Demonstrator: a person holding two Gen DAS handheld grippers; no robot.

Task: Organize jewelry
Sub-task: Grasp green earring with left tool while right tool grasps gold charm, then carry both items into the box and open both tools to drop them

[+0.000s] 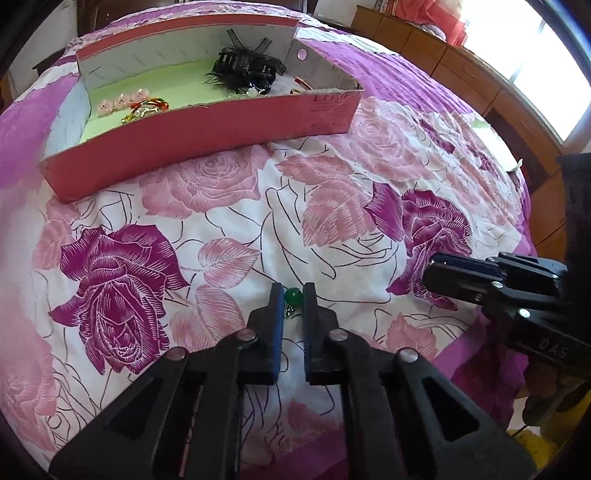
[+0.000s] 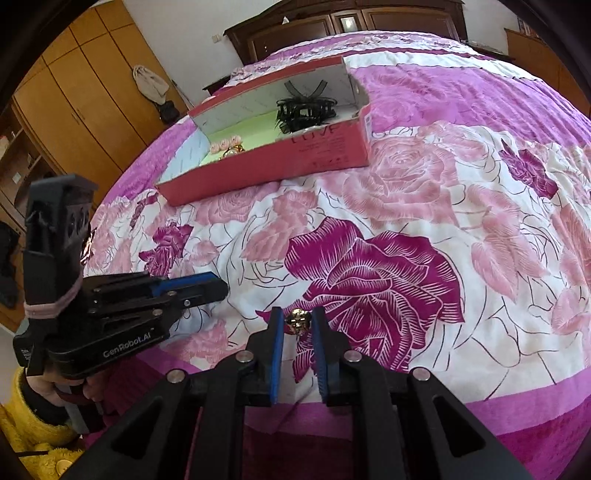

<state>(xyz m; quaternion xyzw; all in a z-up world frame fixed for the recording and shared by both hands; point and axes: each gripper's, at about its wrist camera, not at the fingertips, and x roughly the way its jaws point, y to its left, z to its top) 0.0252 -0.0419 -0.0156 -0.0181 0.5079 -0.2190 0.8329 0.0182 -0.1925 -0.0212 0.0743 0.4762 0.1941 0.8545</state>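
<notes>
My left gripper [image 1: 293, 295] is shut on a green bead ornament [image 1: 293, 296] with a small dangling metal part, held just above the bedspread. My right gripper [image 2: 298, 320] is shut on a small gold ornament [image 2: 297, 320]. Each gripper shows in the other's view: the right one [image 1: 443, 271] and the left one [image 2: 207, 286]. A red cardboard box [image 1: 207, 136] with a green floor lies farther back on the bed. It holds a black feathered hair claw [image 1: 245, 68], pink bead pieces [image 1: 122, 101] and a red and gold trinket [image 1: 147, 107]. The box also shows in the right wrist view [image 2: 266, 162].
The bed has a pink and purple rose-print cover [image 1: 229, 229]. Wooden cabinets [image 1: 461, 70] stand to the right of the bed, wardrobes [image 2: 74, 110] to the left, a dark headboard [image 2: 332, 26] at the far end.
</notes>
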